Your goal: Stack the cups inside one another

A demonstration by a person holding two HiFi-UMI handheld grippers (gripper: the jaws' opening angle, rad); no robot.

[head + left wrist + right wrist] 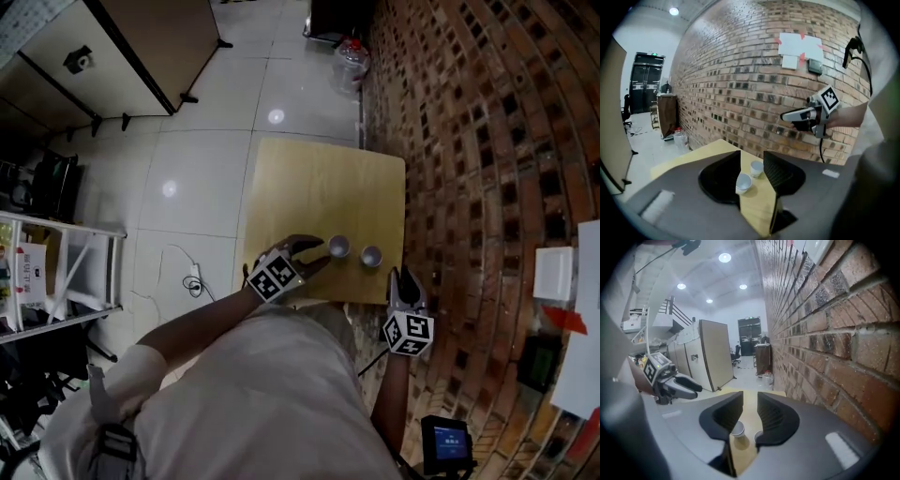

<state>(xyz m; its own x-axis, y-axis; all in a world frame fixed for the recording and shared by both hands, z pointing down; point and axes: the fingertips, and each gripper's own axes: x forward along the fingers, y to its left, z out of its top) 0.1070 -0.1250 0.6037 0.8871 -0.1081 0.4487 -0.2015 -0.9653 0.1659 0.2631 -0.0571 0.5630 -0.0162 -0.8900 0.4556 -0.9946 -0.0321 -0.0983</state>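
Left gripper (pixel 322 253): jaws apart, empty, hovering over the near edge of the pale yellow wooden desk (pixel 319 187).
Right gripper (pixel 403 281): jaws apart, empty, at the desk's near corner.
Small white cup (pixel 338 247) and second white cup (pixel 371 256): upright, side by side, seemingly not touching.
Handling: clamp one wall, lift clear, lower centred into the other.

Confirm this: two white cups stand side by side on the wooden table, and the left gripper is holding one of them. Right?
No. The left gripper holds nothing: the left gripper view shows its jaws apart, with both cups standing free on the table beyond them. The rest holds.
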